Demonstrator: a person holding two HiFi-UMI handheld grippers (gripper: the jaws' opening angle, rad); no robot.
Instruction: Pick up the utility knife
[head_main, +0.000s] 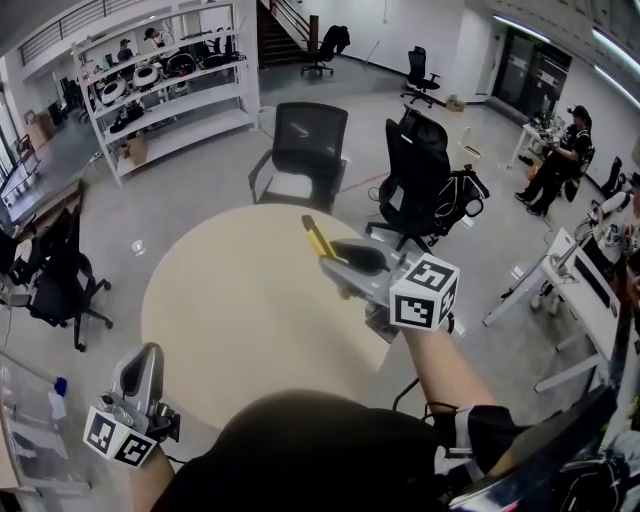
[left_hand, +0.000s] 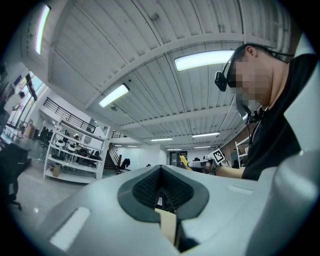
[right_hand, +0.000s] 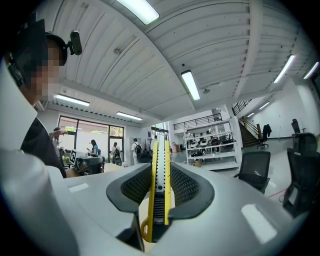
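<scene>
Head view: the right hand-held gripper (head_main: 333, 258) is over the far right part of the round bench (head_main: 220, 310). It is clamped on the yellow utility knife (head_main: 318, 238), whose end projects past the jaws toward the far edge. The left hand-held gripper (head_main: 146, 352) is at the near left edge, well apart from the knife. Two black office chairs (head_main: 305, 150) stand just beyond the far edge.

Left gripper view: jaws drawn together, nothing between the pads.

Right gripper view: the knife stands on edge, both pads pressing its sides. A shelving rack (right_hand: 207, 145) stands ahead.
</scene>
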